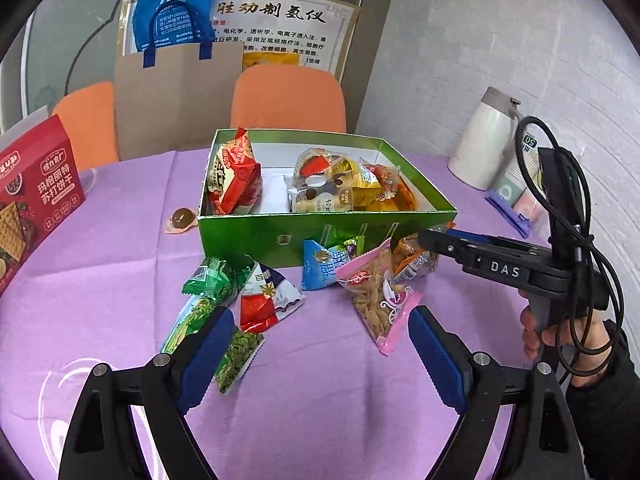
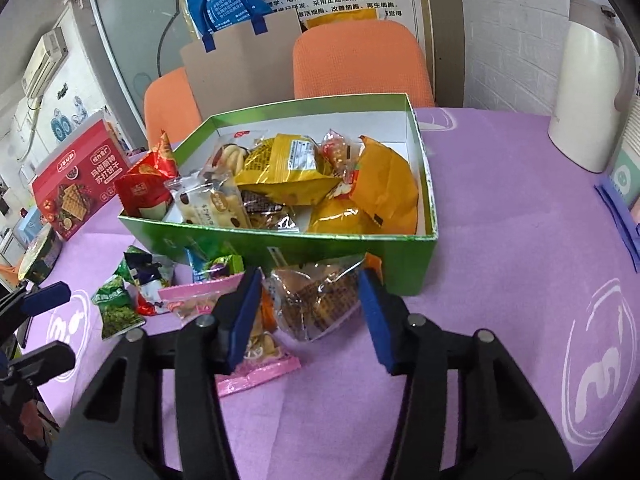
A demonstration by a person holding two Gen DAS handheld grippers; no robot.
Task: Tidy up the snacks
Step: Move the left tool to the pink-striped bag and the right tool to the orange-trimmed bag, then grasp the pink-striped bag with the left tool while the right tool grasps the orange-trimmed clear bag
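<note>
A green box [image 1: 280, 236] [image 2: 224, 240] holds several wrapped snacks. More packets lie on the purple cloth in front of it: a pink nut packet [image 1: 380, 304], a blue one [image 1: 320, 264], a red-and-white one [image 1: 264, 300] and green ones [image 1: 212, 280]. My left gripper [image 1: 320, 320] hovers open over the cloth between the pink and red-and-white packets, holding nothing. My right gripper [image 2: 310, 280] straddles a clear-wrapped brown snack [image 2: 316, 300] at the box's front wall, and both pads touch its wrapper. In the left wrist view the right gripper [image 1: 430, 240] reaches in from the right.
A red cracker box [image 1: 32, 204] stands at the left and a small jelly cup [image 1: 182, 218] lies beside the green box. A white jug [image 1: 484, 140] and paper cups [image 1: 524, 184] sit at the right. Orange chairs [image 1: 288, 96] stand behind the table.
</note>
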